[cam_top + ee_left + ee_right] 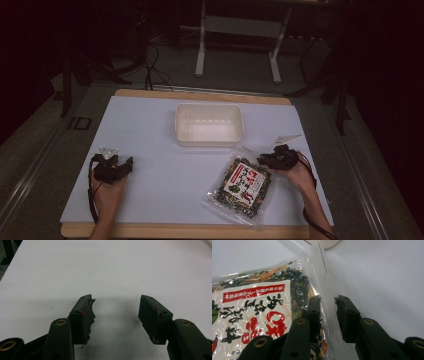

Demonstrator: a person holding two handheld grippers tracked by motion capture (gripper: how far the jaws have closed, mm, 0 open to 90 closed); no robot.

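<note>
Your right gripper (327,305) straddles the clear side edge of the snack bag (241,186), one jaw over the printed front, the other on the bare table (150,130); whether the narrowly parted jaws pinch it is unclear. The bag lies flat just before the white tray (209,123). Your left gripper (115,315) rests well apart, jaws wide and empty.
</note>
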